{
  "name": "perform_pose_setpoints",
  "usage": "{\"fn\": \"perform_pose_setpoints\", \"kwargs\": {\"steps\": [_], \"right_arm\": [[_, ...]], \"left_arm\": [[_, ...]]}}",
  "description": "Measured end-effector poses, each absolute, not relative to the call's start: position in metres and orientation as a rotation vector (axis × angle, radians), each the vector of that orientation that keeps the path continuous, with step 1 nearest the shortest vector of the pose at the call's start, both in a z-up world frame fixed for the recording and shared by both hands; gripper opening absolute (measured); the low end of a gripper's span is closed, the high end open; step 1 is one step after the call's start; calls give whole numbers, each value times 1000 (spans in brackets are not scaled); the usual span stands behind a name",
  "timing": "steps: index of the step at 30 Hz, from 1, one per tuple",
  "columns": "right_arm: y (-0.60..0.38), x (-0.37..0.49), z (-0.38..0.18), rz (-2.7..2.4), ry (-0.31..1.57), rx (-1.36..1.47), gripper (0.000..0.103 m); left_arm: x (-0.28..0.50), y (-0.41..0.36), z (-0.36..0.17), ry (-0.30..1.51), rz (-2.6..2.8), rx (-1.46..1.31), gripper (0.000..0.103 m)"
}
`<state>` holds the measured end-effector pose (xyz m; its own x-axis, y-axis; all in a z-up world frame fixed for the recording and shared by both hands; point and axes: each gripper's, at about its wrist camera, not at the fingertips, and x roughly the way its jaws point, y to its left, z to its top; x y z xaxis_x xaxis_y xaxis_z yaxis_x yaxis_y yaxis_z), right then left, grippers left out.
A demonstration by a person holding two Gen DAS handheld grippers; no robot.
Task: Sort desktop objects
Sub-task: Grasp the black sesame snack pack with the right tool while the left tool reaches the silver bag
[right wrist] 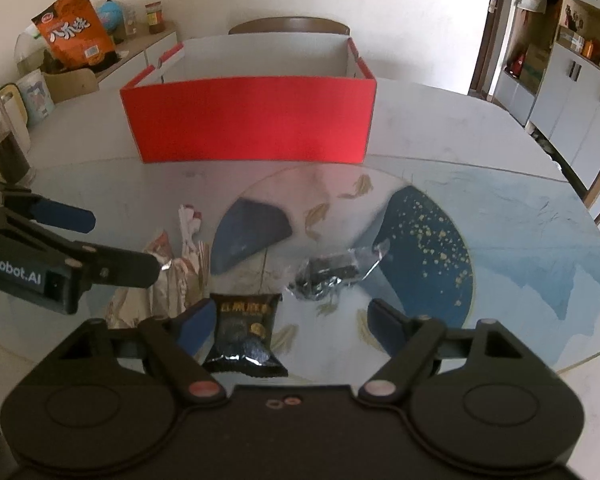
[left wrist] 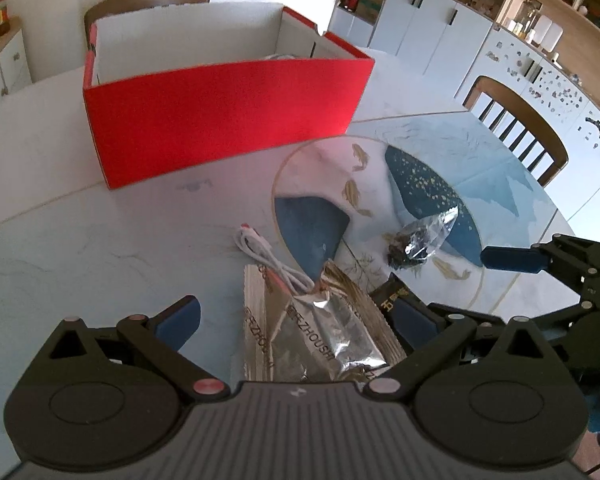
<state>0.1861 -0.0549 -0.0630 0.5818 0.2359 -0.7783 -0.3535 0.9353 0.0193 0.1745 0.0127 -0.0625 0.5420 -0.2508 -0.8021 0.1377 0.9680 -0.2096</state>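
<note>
A red open box (left wrist: 224, 116) stands at the back of the table; it also shows in the right wrist view (right wrist: 252, 120). My left gripper (left wrist: 296, 320) is open over a silver-gold snack packet (left wrist: 320, 336), with a white cable (left wrist: 268, 260) lying on the packet's far end. My right gripper (right wrist: 288, 320) is open around a small black snack packet (right wrist: 244, 328) on the table. A clear bag of dark bits (right wrist: 332, 272) lies just beyond; it also shows in the left wrist view (left wrist: 420, 240). Something white shows inside the box (left wrist: 284, 56).
The table carries a round glass plate with blue and gold fish patterns (right wrist: 440, 240). Wooden chairs (left wrist: 516, 128) stand around it. A sideboard with jars and an orange snack bag (right wrist: 76, 32) is at the far left. Cabinets (left wrist: 440, 24) line the right wall.
</note>
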Motion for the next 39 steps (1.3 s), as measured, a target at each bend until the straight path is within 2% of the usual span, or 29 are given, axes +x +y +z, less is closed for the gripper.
{"fn": "perform_pose_setpoints", "kwargs": {"steps": [9,23,28,39], "right_arm": [[-48,182,-77,393,902,-167,77],[-47,187,-93,428,928,-136,48],[-51,187,-94,443,928,-133,44],[-56,187,-97,442,934,-135,43]], "left_arm": [[174,8,-74,990,-215,-148,103],[178,-1,-89,1000,-208,-156,103],[181,-6,-98,1009,-216,-150,103],[180,-10,-107,984,-211,-102,103]]}}
